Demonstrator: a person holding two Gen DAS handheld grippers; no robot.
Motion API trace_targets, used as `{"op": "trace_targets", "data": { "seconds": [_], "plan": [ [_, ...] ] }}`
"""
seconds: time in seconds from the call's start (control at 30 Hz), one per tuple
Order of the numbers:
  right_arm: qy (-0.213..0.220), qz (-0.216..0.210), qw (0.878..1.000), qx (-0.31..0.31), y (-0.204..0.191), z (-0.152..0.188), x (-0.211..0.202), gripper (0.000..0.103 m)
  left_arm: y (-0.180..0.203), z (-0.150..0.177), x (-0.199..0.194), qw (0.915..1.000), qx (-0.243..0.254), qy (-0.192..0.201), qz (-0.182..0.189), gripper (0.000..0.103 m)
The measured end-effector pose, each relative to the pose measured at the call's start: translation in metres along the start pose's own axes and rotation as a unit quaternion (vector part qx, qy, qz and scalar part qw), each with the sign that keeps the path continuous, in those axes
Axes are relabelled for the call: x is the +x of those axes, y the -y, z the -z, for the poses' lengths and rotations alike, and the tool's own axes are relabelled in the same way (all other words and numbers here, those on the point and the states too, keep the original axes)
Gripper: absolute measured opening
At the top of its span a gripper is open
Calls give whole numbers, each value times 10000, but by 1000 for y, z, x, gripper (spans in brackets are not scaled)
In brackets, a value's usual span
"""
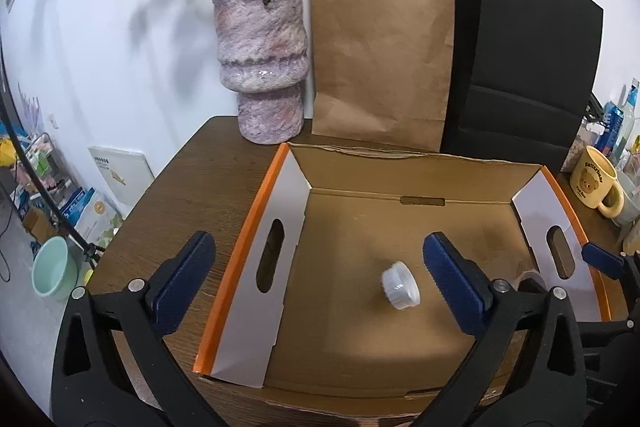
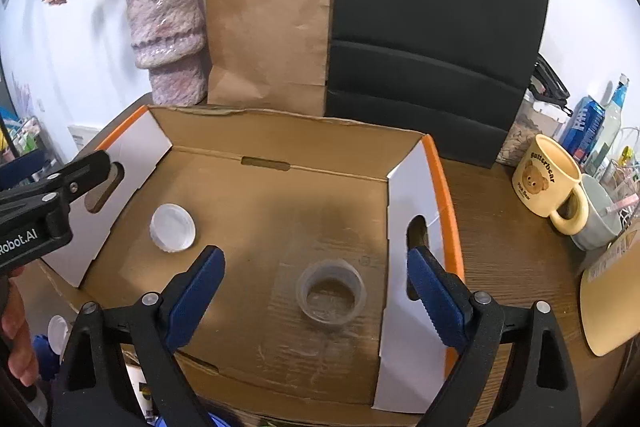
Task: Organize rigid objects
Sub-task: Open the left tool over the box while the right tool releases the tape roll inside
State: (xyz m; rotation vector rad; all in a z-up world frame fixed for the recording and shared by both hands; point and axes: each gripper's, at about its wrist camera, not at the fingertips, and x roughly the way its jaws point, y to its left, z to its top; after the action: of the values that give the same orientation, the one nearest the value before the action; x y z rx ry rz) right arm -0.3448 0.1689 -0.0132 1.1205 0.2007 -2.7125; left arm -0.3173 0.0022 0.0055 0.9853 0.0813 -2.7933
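An open cardboard box point(image 1: 352, 163) with orange-edged white side flaps sits on the brown table; it also shows in the right wrist view point(image 2: 280, 131). A white ribbed cap point(image 1: 400, 285) lies on the box floor, also seen in the right wrist view point(image 2: 173, 227). A clear plastic jar point(image 2: 331, 293) stands upright on the box floor near the right flap. My left gripper point(image 1: 320, 279) is open and empty above the box's left side. My right gripper point(image 2: 316, 301) is open and empty, its jaws spread either side of the jar, above it.
A pink vase with dried roses point(image 1: 260, 59), a brown paper bag point(image 1: 380, 59) and a black bag point(image 1: 520, 59) stand behind the box. A yellow bear mug point(image 2: 548, 179), a grey cup and bottles stand to the right. A tan board point(image 2: 612, 295) lies at right.
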Motion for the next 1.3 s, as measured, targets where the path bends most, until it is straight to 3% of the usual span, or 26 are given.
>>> {"op": "trace_targets", "data": {
  "seconds": [0.43,1.3],
  "plan": [
    [83,-29,10000,-11,-1,0,-5,96,-2,0,-6,10000,-56,61,34,103],
    [591,-117,9980,-203,-12,17,-58,96,-16,18,-60,9986,-103,447,277,103]
  ]
}}
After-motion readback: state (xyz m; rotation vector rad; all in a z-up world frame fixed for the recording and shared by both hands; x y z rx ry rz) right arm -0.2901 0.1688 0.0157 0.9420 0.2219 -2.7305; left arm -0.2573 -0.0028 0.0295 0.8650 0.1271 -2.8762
